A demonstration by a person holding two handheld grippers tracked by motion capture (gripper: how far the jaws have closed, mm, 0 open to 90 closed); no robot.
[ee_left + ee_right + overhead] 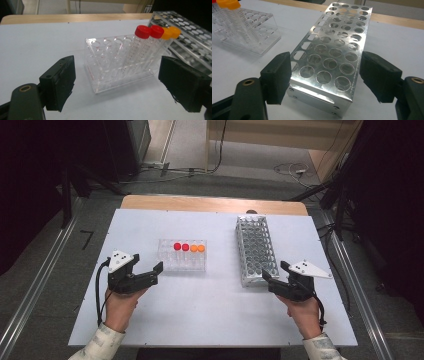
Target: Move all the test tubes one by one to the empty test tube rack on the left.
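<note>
1. On the white table (210, 315), a clear rack (182, 255) stands left of centre and a metal rack (256, 250) stands right of centre, well apart from each other.
2. Four capped tubes stand in one row in the clear rack: two red tubes (146, 37) on the left and two orange tubes (170, 33) on the right, as the high view shows them. Its other holes hold nothing.
3. At the near left, the left gripper (148, 270) points at the clear rack from just beside its near left corner. Its jaws stand wide apart with nothing between them; the left gripper view frames the rack between the two pads, clear of both.
4. At the near right, the right gripper (273, 274) sits at the near end of the metal rack. Its jaws are spread on either side of that end; the right gripper view shows the left pad just at the rack's corner, the right pad a little off its side. Whether either pad presses on it, I cannot tell.
</note>
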